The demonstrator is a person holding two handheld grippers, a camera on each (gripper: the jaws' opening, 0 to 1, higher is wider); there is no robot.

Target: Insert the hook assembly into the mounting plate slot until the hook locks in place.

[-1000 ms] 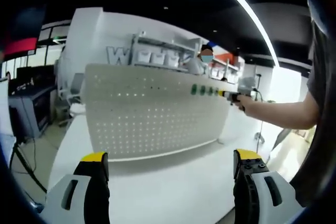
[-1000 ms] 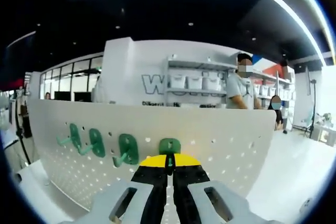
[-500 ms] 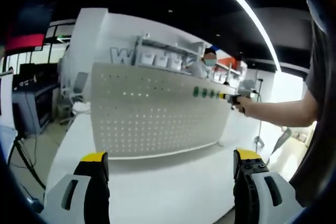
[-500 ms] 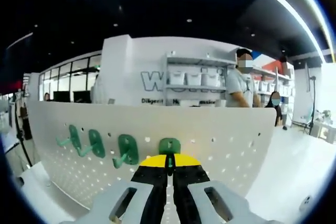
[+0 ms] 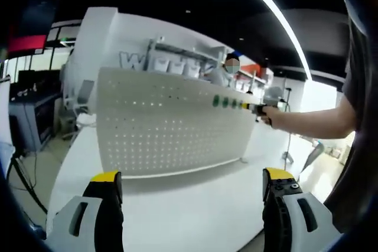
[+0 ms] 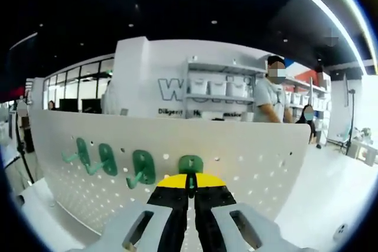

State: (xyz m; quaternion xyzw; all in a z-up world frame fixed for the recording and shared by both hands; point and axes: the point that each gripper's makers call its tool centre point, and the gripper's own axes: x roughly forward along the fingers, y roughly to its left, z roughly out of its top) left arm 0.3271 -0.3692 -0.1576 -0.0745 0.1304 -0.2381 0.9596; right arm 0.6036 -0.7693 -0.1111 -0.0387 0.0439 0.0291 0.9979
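A white pegboard mounting plate (image 5: 171, 125) (image 6: 248, 157) stands upright on a white table. Several green hooks (image 6: 112, 162) hang in a row near its top edge; in the left gripper view they are small green dots (image 5: 227, 102). My right gripper (image 6: 190, 182) is shut on a green hook (image 6: 190, 165) whose plate lies against the board, the rightmost in the row. In the left gripper view that gripper (image 5: 257, 109) shows far right, held by a person's arm (image 5: 307, 122). My left gripper (image 5: 192, 184) is open, well short of the board, with nothing between its fingers.
White table top (image 5: 195, 205) runs in front of the board. Behind stand shelves with white bins (image 6: 218, 90) and two people (image 6: 271, 95). A desk and chair (image 5: 35, 122) lie to the left.
Both views have drifted slightly with the hands. The right gripper still holds the hook at the board; the left gripper stays open.
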